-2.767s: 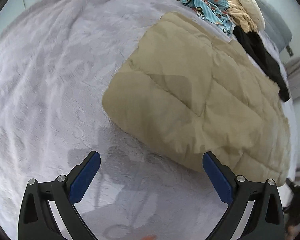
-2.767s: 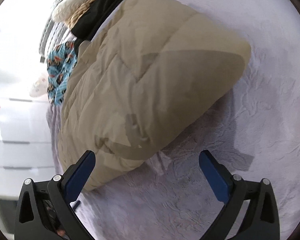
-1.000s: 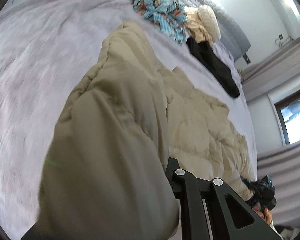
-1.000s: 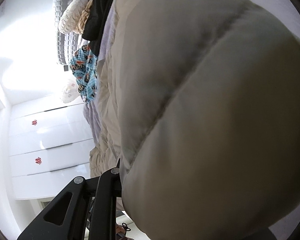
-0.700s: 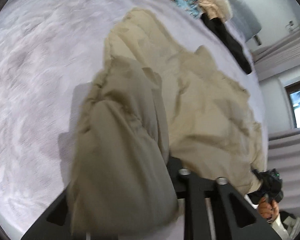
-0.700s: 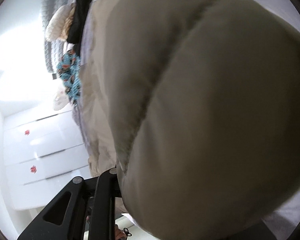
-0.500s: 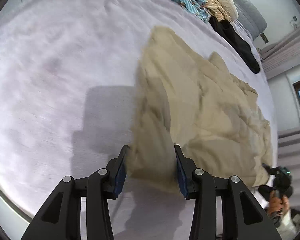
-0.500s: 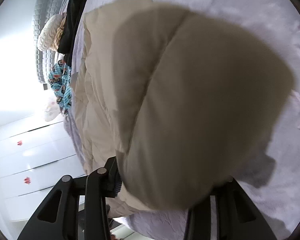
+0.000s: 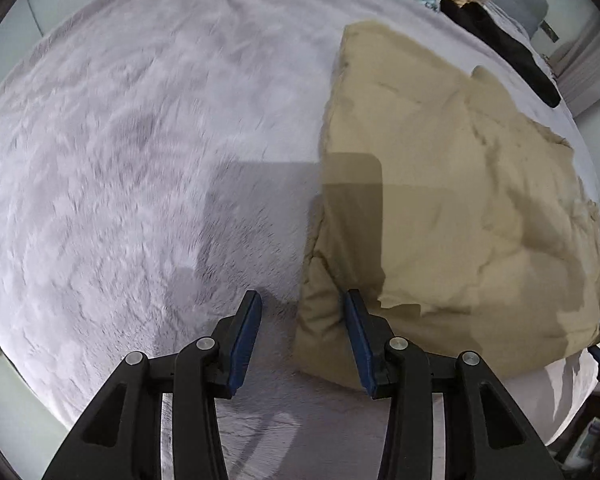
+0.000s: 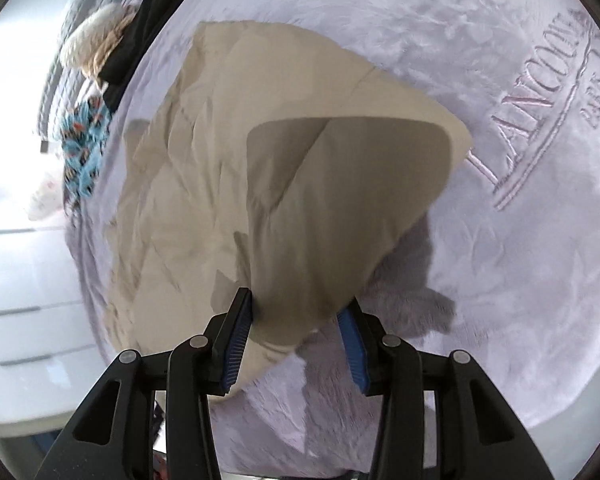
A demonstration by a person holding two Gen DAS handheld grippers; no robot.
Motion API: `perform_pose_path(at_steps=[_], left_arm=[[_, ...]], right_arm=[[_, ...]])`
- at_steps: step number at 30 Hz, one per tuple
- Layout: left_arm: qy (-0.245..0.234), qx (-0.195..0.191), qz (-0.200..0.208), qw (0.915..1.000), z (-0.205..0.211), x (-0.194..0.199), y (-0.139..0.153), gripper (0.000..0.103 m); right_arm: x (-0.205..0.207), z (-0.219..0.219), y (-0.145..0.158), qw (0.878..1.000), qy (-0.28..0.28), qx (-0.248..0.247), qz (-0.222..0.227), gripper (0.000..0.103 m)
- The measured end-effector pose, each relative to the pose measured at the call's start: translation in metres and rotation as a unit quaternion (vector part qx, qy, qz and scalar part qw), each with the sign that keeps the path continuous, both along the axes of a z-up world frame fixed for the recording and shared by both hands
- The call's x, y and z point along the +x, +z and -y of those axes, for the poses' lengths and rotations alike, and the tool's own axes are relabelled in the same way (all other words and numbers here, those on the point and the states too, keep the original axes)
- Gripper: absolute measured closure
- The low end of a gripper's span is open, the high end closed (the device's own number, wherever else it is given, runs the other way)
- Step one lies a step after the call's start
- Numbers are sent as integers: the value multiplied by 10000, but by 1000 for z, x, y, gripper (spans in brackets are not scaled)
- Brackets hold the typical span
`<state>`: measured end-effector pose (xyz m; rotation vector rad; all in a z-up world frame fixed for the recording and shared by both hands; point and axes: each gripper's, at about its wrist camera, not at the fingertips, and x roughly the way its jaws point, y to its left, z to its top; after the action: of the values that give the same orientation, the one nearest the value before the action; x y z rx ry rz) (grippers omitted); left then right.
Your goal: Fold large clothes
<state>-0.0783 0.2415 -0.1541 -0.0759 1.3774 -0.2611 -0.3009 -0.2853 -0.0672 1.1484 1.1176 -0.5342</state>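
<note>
slippage is the main risk: the tan padded garment [image 9: 452, 184] lies half-folded on the grey blanket [image 9: 120, 160], puffy enough to spring open. the left gripper [image 9: 302, 334] has just been opening; its jaws stand spread, a corner of the garment between them, touching only the right pad, so it seems released. the right gripper [image 10: 298, 334] has just been opening too, a bulging fold still wedged between its pads, which could drag the layer askew. counted: one tan garment, two grippers, one black garment [image 9: 500, 36], one blue patterned cloth [image 10: 84, 148], one cream knit [image 10: 96, 46].
</note>
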Motion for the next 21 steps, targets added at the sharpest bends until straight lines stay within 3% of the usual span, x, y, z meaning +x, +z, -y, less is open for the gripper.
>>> perform_pose_path(at_steps=[3, 9, 16, 21], left_arm=[[17, 45, -77, 10000, -5, 1, -1, 58], [-29, 258, -129, 9996, 4, -3, 25, 58], [-281, 380, 36, 9989, 22, -13, 59, 58], [-373, 225, 93, 9990, 50, -23, 75, 58]], right_arm=[[-16, -20, 2, 9994, 221, -172, -220, 56], [-48, -48, 9, 9984, 393, -129, -381, 56], [-6, -72, 15, 9912, 1221, -258, -436, 56], [25, -79, 17, 9809, 1894, -222, -384, 56]])
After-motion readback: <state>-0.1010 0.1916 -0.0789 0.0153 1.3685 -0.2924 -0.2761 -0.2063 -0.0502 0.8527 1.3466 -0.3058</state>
